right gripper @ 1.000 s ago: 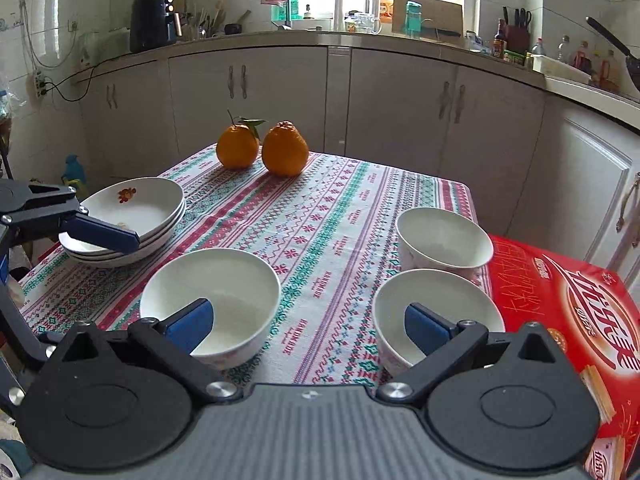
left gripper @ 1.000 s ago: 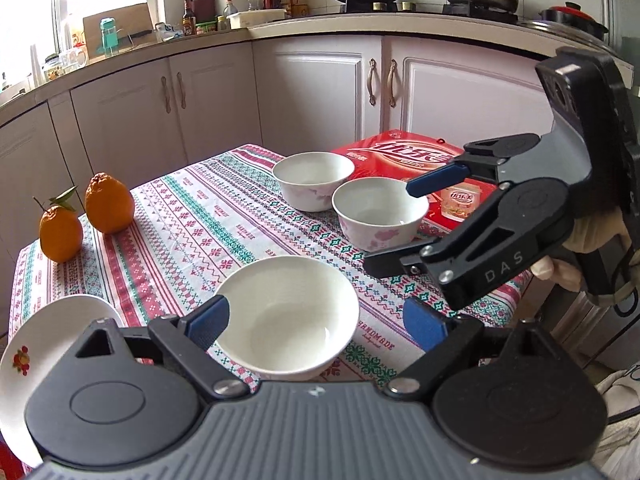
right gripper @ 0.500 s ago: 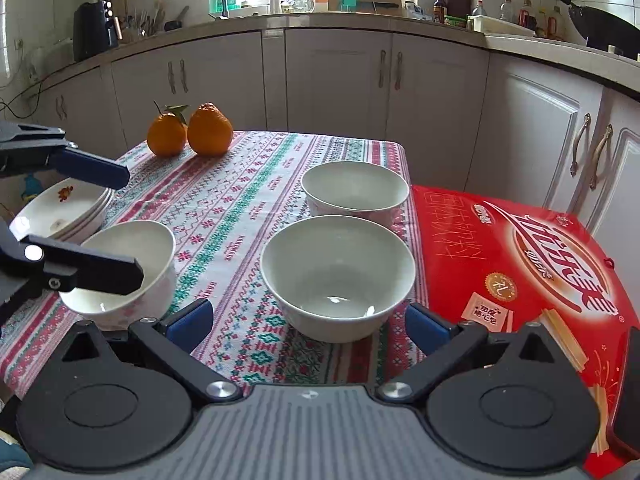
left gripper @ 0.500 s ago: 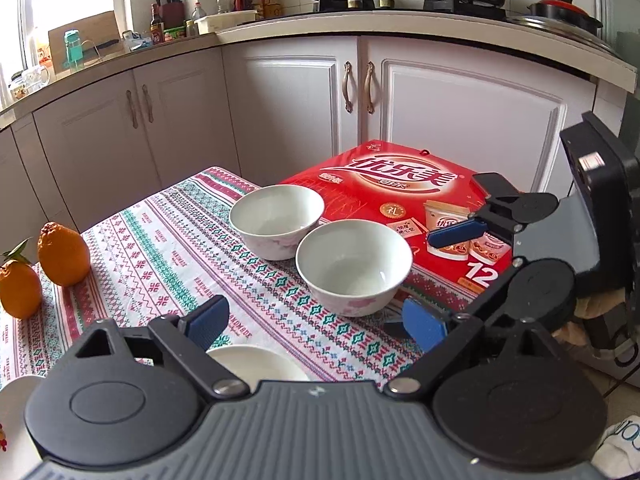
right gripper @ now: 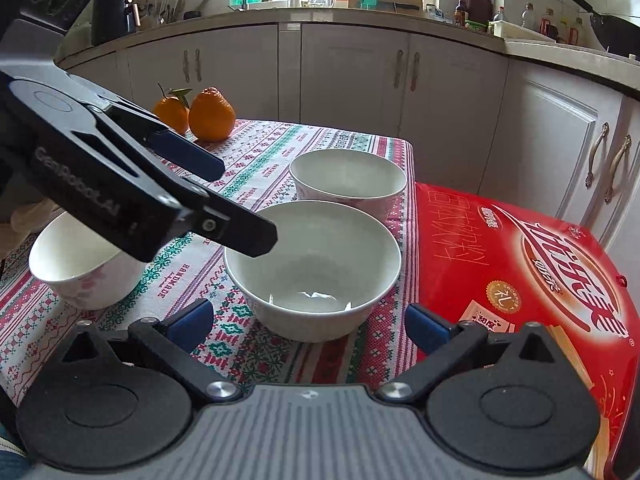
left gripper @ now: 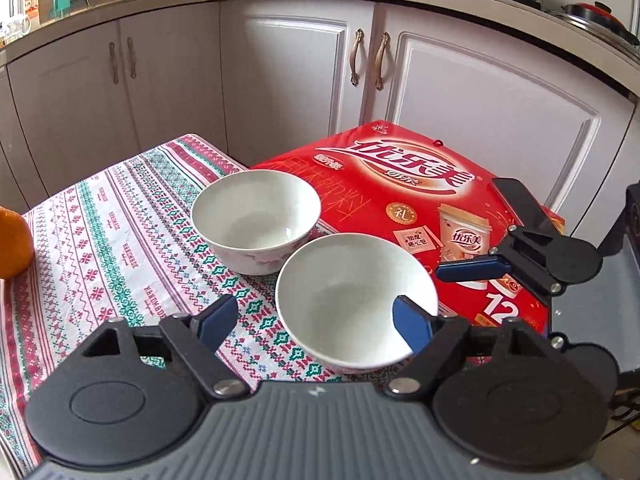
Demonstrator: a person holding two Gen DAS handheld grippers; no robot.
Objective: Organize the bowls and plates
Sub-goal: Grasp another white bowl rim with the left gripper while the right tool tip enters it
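Note:
Three white bowls stand on the patterned tablecloth. The near bowl (left gripper: 354,298) (right gripper: 312,272) sits by the red box, a second bowl (left gripper: 256,220) (right gripper: 348,180) just behind it, and a third bowl (right gripper: 80,272) stands at the left. My left gripper (left gripper: 314,322) is open, its right pad over the near bowl's rim; it also shows in the right wrist view (right gripper: 236,204), reaching over that bowl. My right gripper (right gripper: 308,326) is open just in front of the near bowl; one of its fingers (left gripper: 476,270) shows in the left wrist view.
A red cardboard box (left gripper: 420,200) (right gripper: 520,260) lies on the table's right end against the bowls. Two oranges (right gripper: 200,114) stand at the far side of the table. White kitchen cabinets (left gripper: 280,80) close in behind the table.
Both grippers have swung from the left bowl and the plate stack toward the near bowl by the red box. The plates have left both views. Both grippers stay open.

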